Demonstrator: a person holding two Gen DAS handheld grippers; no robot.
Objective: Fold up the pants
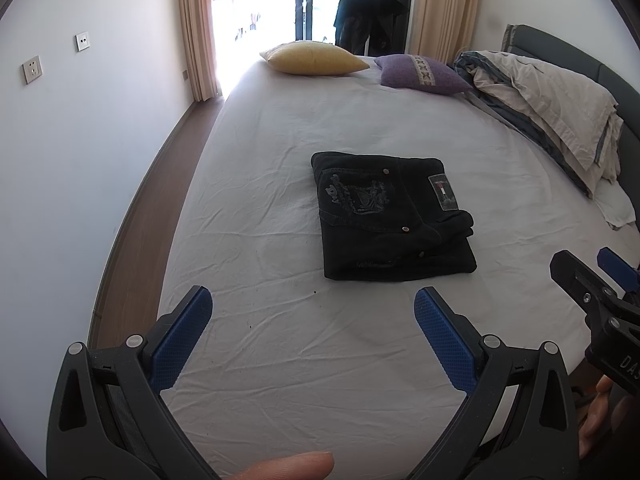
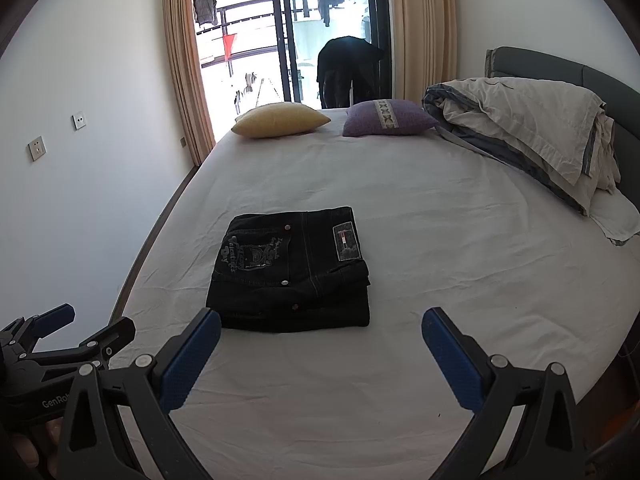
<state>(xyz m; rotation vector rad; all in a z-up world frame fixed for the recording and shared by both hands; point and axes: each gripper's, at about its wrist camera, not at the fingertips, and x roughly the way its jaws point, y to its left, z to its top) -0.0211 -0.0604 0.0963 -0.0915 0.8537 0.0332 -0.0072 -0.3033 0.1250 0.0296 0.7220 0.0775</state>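
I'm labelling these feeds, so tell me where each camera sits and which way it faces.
Left wrist: rides the left gripper, jaws open, facing along the bed toward the folded pants and balcony door; the right gripper and a fingertip show.
Right wrist: rides the right gripper, jaws open, facing the same way; the left gripper shows at lower left.
Shared: pants, yellow pillow, purple pillow, bedding pile.
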